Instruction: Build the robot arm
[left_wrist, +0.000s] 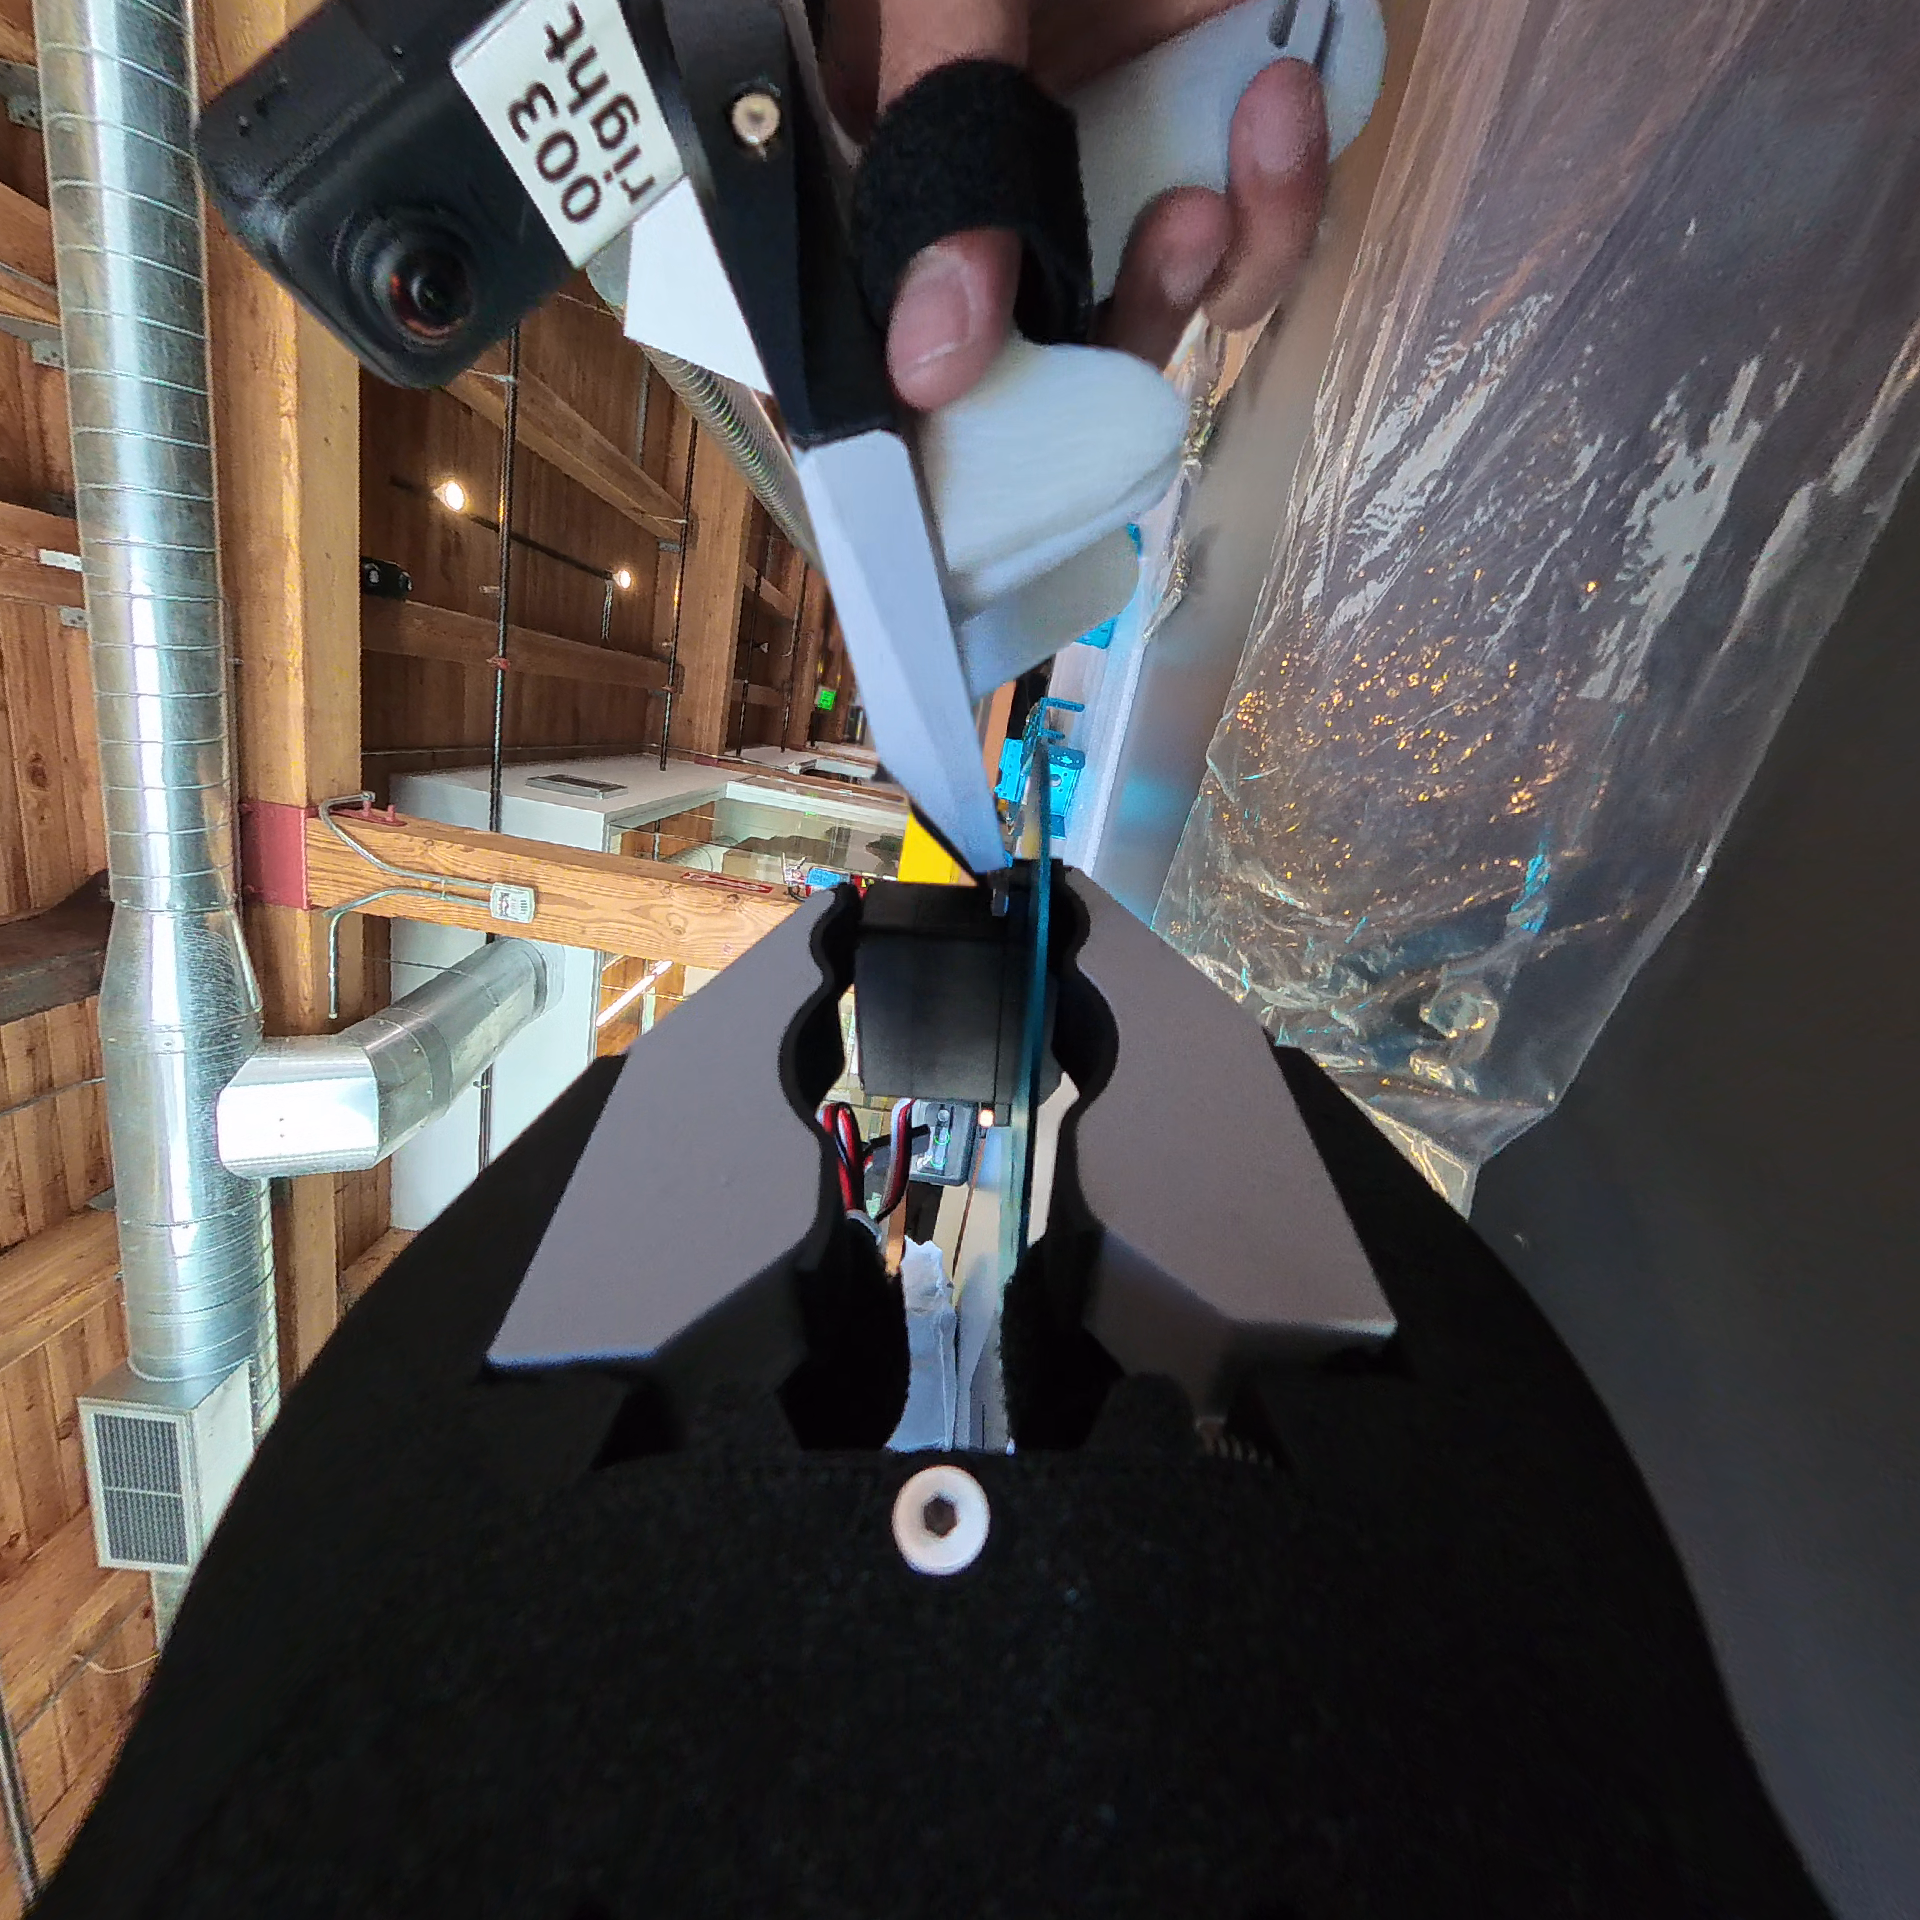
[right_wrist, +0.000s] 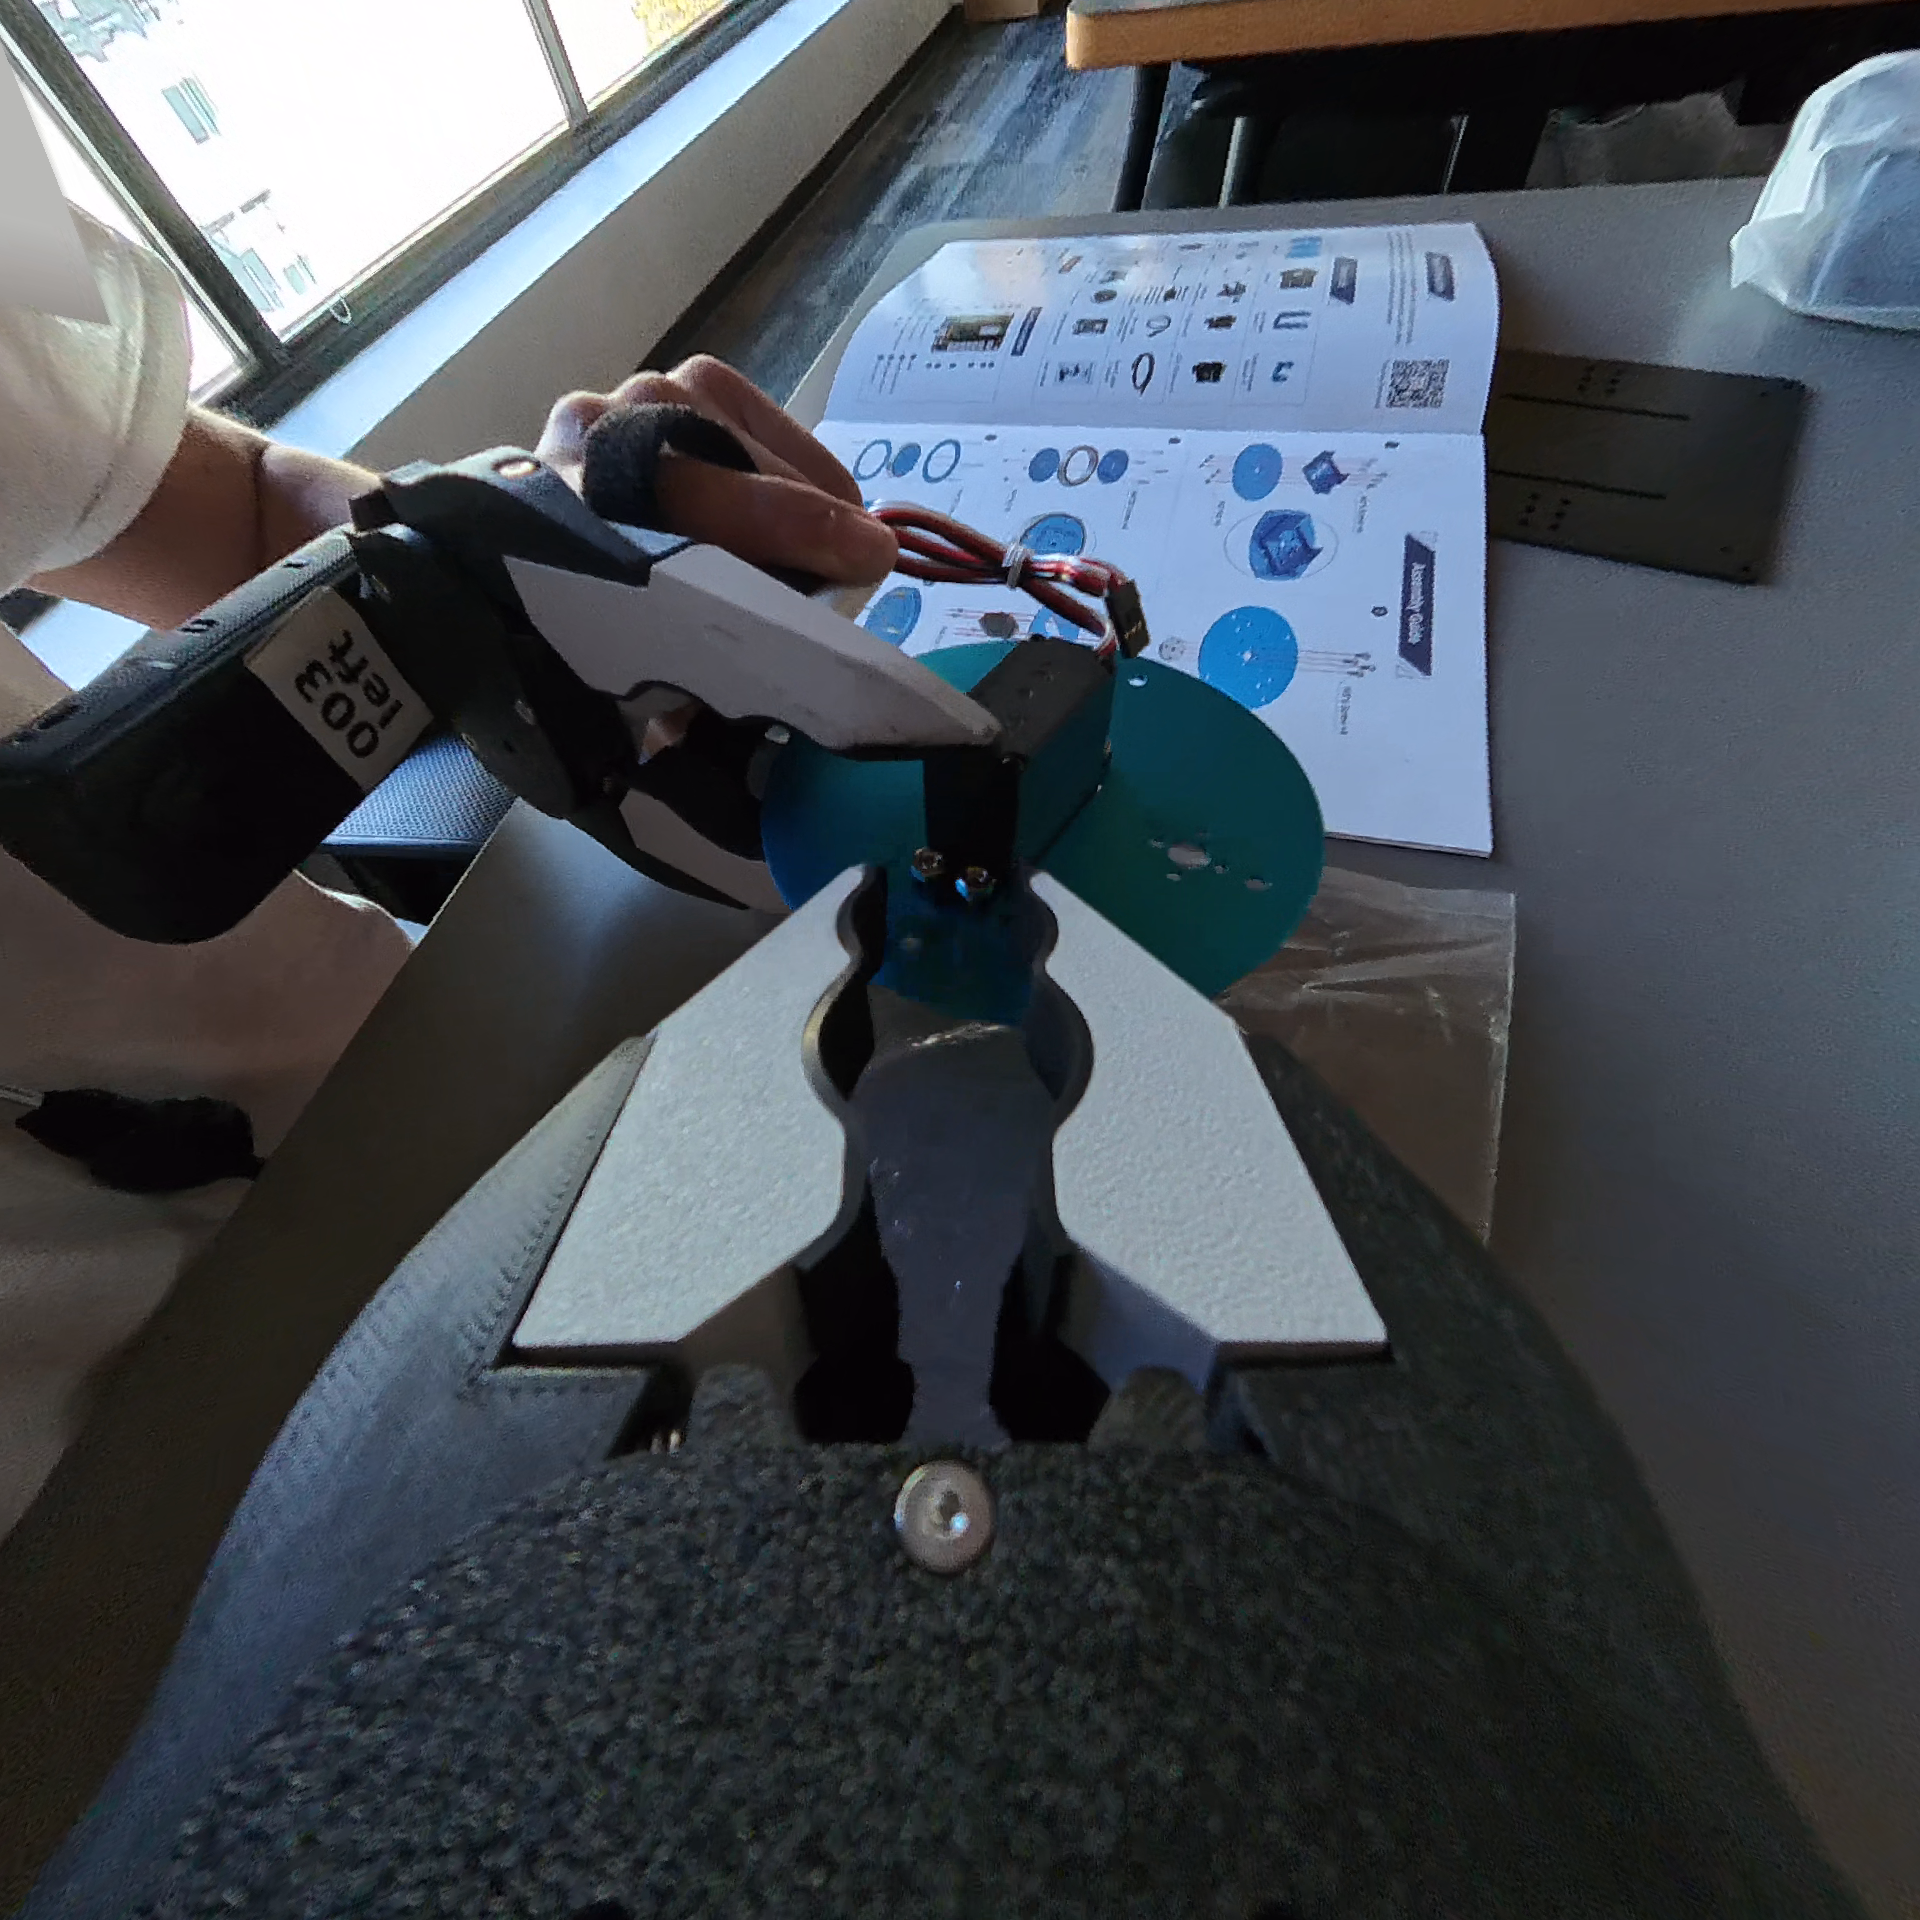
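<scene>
Standing at the grey table (right_wrist: 1683, 987), I record the following. The left gripper (left_wrist: 956, 914) has its fingers closed on the two flat sides of a small black servo (left_wrist: 935, 997), which is fastened to a thin teal disc (right_wrist: 1195, 810). The assembly is held up in the air above an open booklet (right_wrist: 1299, 520) and a clear plastic bag (right_wrist: 1382, 966).

The right gripper (right_wrist: 951, 883) has its fingers narrowly apart. The tips stand either side of two small screws (right_wrist: 951, 873) at the servo's mounting tab. I cannot tell whether they pinch anything.

The servo looks light and rigid, and its boxy body is the soundest place to take hold. The disc looks stiff but thin (its edge and smooth face offer poor purchase). The red-and-black lead (right_wrist: 997, 571) is limp and bundled, and unfit to bear load. The screws are tiny and likely easy to drop.
</scene>
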